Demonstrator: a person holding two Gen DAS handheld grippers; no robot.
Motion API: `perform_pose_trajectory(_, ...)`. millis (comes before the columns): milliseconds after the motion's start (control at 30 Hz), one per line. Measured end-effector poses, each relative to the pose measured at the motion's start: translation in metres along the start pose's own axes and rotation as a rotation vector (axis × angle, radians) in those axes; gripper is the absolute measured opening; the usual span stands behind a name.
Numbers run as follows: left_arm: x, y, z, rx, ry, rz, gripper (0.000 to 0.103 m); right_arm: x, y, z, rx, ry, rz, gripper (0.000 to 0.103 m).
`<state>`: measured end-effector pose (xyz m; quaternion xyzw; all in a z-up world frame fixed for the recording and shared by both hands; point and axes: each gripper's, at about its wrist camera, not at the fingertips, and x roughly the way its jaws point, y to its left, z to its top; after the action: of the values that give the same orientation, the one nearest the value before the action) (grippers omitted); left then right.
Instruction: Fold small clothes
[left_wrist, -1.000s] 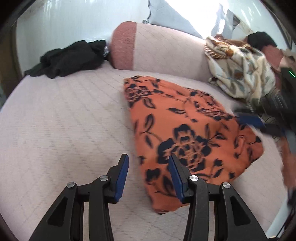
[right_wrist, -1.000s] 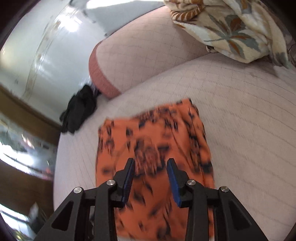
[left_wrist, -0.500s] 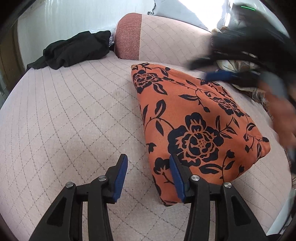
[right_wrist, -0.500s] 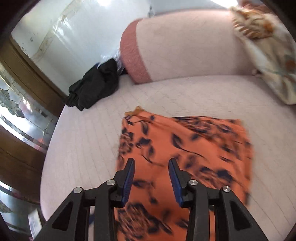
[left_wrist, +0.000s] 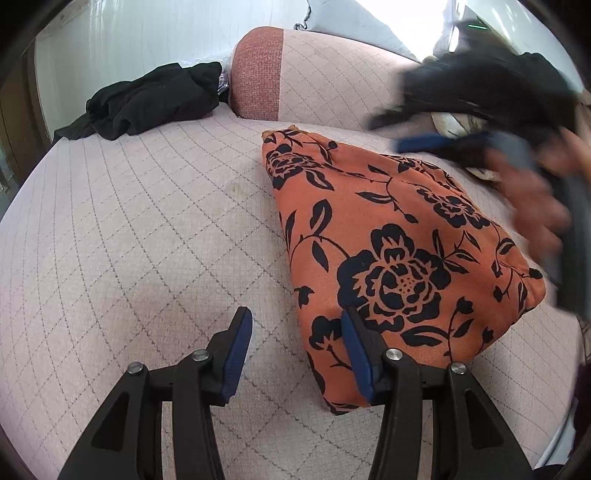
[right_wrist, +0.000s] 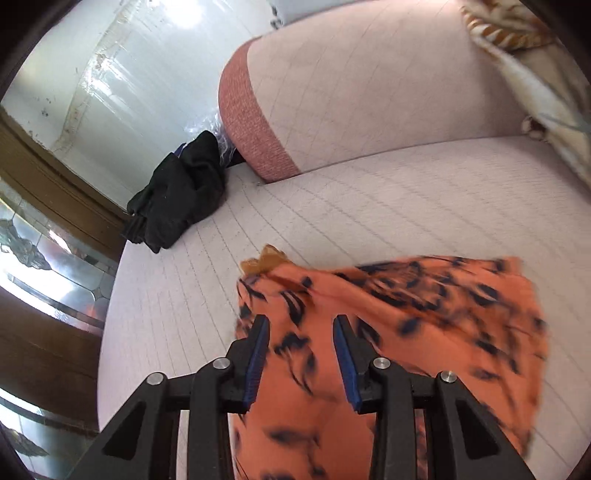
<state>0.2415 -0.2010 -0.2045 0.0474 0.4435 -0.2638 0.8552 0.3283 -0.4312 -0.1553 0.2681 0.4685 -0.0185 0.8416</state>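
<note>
1. An orange cloth (left_wrist: 399, 258) with black flowers lies flat on a pale pink couch seat (left_wrist: 147, 240).
2. The cloth looks folded, and it lies on the right part of the seat, in front of the couch back (left_wrist: 325, 77).
3. The left tongs (left_wrist: 295, 354) hang over the near left edge of the cloth. Their jaws are apart and are opening. Nothing is pinched in them. One blue pad (left_wrist: 356, 354) is over the cloth and the other is over the bare seat.
4. The right tongs (right_wrist: 300, 360) hang over the cloth too. Their jaws are apart, with nothing clamped between them.
5. In the left view, the right tongs and the hand (left_wrist: 532, 192) that holds them look blurry, above the far right side of the cloth.
6. A pile of black clothes (left_wrist: 147, 99) sits at the far left end of the seat, well apart from the orange cloth.
7. A cream blanket with leaves (right_wrist: 524, 55) lies on the couch at the far right.
</note>
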Motion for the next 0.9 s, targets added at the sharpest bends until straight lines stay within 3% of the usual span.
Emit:
perform_pose_trajectory(233, -0.001, -0.005, -0.002, 0.022, -0.016, 0.033, 0.052, -0.088, -0.029, -0.081, -0.051, -0.024, -0.102, 0.039)
perform_pose_trajectory(400, -0.003, -0.005, -0.004, 0.03, -0.019, 0.042, 0.055, -0.083, -0.063, -0.138, -0.015, 0.004, -0.116, 0.04)
perform_pose_trajectory(700, 0.0, -0.005, -0.005, 0.049, -0.04, 0.079, 0.057, -0.123, -0.058, -0.124, 0.009, -0.089, -0.045, 0.04)
perform_pose_trajectory(900, 0.001, -0.007, -0.004, 0.06, -0.041, 0.087, 0.06, -0.094, -0.071, -0.13, 0.034, 0.032, -0.091, 0.04)
